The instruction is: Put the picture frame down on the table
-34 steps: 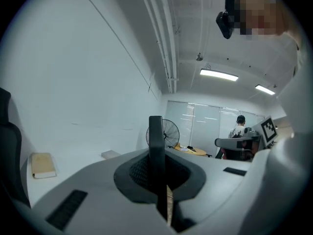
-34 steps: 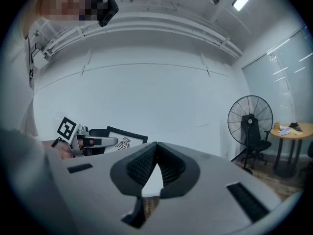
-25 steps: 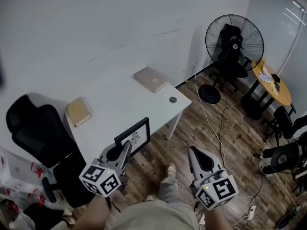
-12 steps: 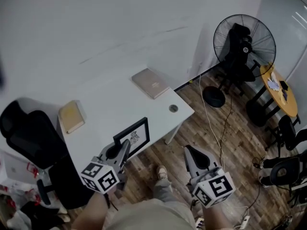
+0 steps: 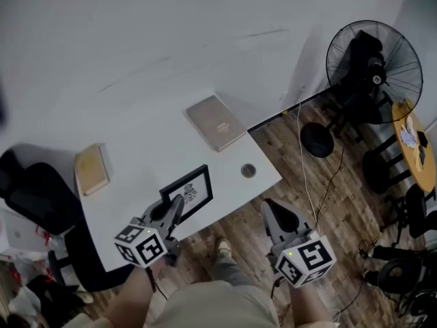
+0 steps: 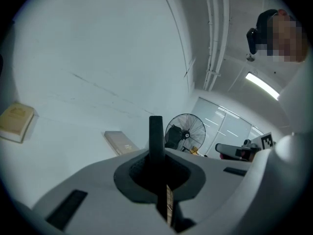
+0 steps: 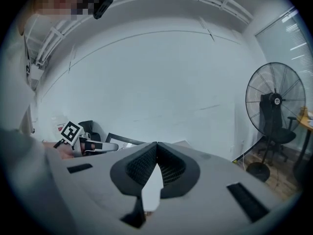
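Note:
A black picture frame (image 5: 189,193) with a small print inside stands upright over the front edge of the white table (image 5: 136,149). My left gripper (image 5: 177,206) is shut on the frame's lower left edge. In the left gripper view the frame (image 6: 156,133) shows edge-on as a dark bar between the jaws of that gripper (image 6: 157,155). My right gripper (image 5: 269,206) hangs over the wood floor to the right of the table, shut with nothing in it; its jaws (image 7: 155,145) meet at the tips.
A tan flat box (image 5: 216,121) lies at the table's back right, a yellowish book (image 5: 91,169) at its left, and a round cable hole (image 5: 248,171) near the right corner. A black chair (image 5: 34,197) stands to the left, a floor fan (image 5: 374,63) to the right.
The view has closed in on the table. My left gripper has carried the frame forward, from beside the front edge to over it. The right gripper stays shut and empty.

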`<state>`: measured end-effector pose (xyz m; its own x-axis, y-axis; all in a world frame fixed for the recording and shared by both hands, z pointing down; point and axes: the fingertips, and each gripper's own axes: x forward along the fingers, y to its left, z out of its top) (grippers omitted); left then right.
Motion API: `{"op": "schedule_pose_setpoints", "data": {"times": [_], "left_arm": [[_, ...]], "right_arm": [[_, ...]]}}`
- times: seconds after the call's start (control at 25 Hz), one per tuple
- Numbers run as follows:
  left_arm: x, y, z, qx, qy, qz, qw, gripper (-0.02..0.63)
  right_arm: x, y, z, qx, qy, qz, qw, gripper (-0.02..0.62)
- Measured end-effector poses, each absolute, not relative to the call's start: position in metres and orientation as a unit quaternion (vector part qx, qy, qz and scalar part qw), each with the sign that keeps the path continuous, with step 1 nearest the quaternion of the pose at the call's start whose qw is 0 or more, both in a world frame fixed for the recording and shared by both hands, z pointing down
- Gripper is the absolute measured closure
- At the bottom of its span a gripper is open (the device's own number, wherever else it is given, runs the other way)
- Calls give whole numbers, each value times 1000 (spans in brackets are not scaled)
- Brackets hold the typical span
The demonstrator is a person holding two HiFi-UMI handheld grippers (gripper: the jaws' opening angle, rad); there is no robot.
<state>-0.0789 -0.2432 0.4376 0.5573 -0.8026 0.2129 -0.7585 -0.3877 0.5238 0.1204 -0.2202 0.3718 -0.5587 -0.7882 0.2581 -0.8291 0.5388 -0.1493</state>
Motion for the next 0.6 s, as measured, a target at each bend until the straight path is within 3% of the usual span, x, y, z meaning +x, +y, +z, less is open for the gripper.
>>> {"op": "schedule_pose_setpoints", "data": {"times": [0.6], "left_arm": [[-64,-333,495,748,-516,-83,410,575]], "right_arm": [[145,-339,414,400,-894,185,81,572]]}}
